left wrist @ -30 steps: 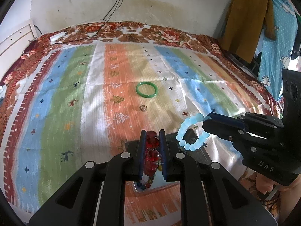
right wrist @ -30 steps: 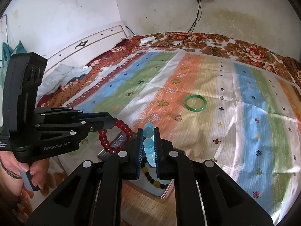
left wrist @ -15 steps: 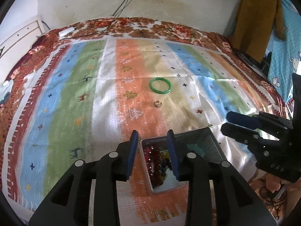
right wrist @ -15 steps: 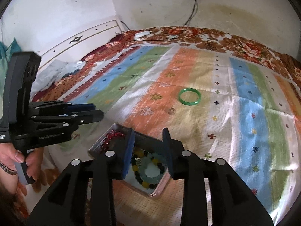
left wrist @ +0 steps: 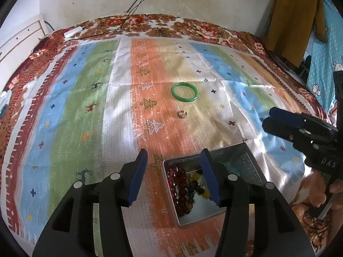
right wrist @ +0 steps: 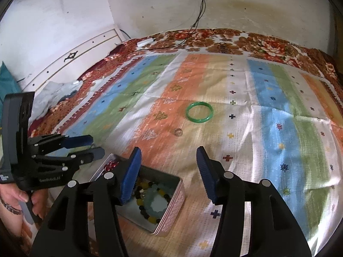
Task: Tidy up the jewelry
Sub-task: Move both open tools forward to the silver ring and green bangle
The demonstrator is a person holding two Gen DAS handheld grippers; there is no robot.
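Two sets of handheld tongs hang above a striped bedspread (left wrist: 120, 98) spread over a bed, both released and holding nothing. In the left wrist view, the left tongs (left wrist: 174, 176) fill the lower centre of the frame with their blue-padded fingers (left wrist: 137, 177) spread wide, just over the near edge of an open metal tin (left wrist: 246, 150). Inside the tin lie a red bead bracelet (left wrist: 179, 184) along its left wall and a strand of dark and yellow beads (left wrist: 196, 182) beside it. In the right wrist view, the right tongs (right wrist: 169, 175) stand equally wide at lower centre, and the tin (right wrist: 171, 209) sits at lower left of centre, showing a pale blue-green bead bracelet (right wrist: 156, 201) coiled among the darker beads. The left tongs (right wrist: 89, 147) appear at the left edge of that frame, gripped by a hand (right wrist: 25, 194). Further up the bedspread, well apart from the tin, lies a green bangle (left wrist: 184, 92) at centre frame, with a small ring (left wrist: 181, 114) just below it. The right tongs (left wrist: 272, 121) reach in from the right edge of the left wrist view.
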